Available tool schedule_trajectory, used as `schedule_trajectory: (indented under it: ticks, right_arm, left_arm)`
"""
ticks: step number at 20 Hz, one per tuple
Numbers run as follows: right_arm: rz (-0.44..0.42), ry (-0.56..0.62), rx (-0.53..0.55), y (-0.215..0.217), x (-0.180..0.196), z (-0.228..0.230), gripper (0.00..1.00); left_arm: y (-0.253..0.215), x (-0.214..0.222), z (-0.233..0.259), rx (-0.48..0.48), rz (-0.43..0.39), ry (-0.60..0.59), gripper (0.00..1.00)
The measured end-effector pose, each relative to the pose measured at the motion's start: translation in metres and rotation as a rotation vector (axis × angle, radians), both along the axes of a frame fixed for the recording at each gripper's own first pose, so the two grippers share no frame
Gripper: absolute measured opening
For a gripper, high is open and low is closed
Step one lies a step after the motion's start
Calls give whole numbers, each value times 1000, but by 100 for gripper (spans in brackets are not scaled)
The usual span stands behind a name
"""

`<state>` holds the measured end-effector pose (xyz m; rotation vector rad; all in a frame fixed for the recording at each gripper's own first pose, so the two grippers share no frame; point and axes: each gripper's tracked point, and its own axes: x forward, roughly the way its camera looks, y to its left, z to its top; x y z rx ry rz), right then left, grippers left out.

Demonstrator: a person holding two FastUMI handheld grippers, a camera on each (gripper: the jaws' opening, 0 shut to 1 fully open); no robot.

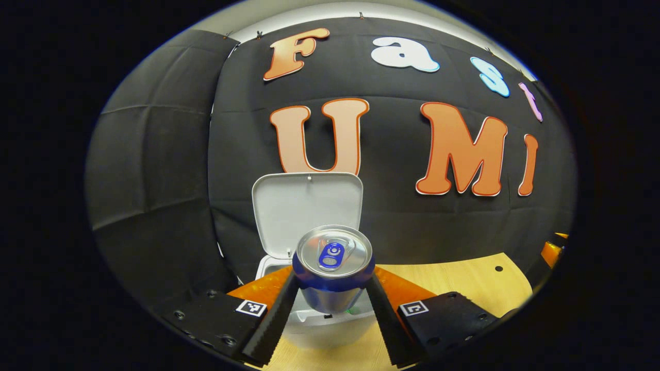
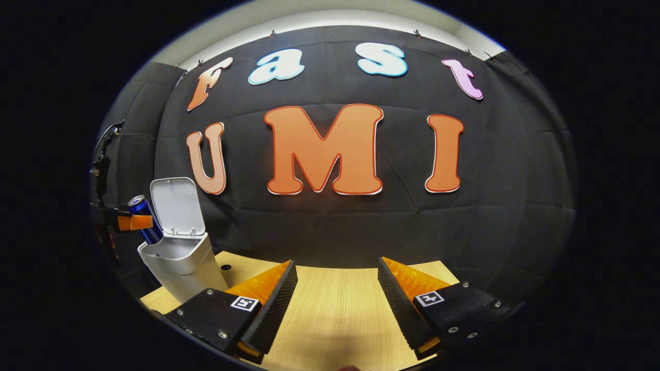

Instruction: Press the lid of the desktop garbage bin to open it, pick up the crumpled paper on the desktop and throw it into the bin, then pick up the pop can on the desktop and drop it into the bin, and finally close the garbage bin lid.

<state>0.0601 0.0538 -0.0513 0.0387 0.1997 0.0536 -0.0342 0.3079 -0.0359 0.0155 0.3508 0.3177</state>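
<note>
The white garbage bin [image 2: 180,257] stands on the bench near its back left corner, its lid [image 2: 176,205] swung up and open against the wall. The blue-and-silver pop can [image 1: 333,268], upright with its tab on top, is pinched in the left gripper [image 1: 332,301] above the bin's opening.

Two gripper cameras, both facing the booth's back wall

The left gripper view sits close behind the can [image 1: 334,268], just before the open bin [image 1: 309,216]. The right gripper view looks low over the table [image 2: 335,309], farther off, with the same bin [image 2: 178,252] and can [image 2: 144,219] at its left edge.
</note>
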Motion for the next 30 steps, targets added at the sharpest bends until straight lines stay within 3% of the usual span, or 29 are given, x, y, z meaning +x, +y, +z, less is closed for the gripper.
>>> schedule_trajectory:
  ticks: [4, 8, 9, 11, 13, 21, 24, 27, 30]
  right_arm:
    - [-13, 5, -5, -3, 2, -1, 94]
    - [-33, 9, -12, -10, 2, -4, 94]
    - [-35, 11, -16, -12, 2, -4, 94]
    - [-38, 16, -16, -14, 2, -6, 94]
    - [-38, 19, -11, -15, 1, -7, 94]
    - [-38, 12, -18, -17, -3, -4, 94]
    - [-48, 6, -23, -17, -3, -2, 94]
    - [-52, 5, -11, -9, -2, 0, 94]
    - [-45, -3, -19, 3, -3, 2, 94]
  left_arm:
    - [23, 24, -16, 16, 15, -7, 81]
    - [35, 39, -35, 3, 17, 12, 78]
    - [36, 41, -36, -2, 19, 4, 84]
    - [41, 44, -40, -12, 32, -7, 80]
    - [41, 45, -38, -5, 33, -15, 83]
    - [33, 61, 7, 49, -2, -99, 87]
    - [33, 73, 31, 131, -25, -118, 86]
    - [28, 89, 52, 102, -59, -132, 87]
    - [36, 106, 78, 145, -68, -151, 87]
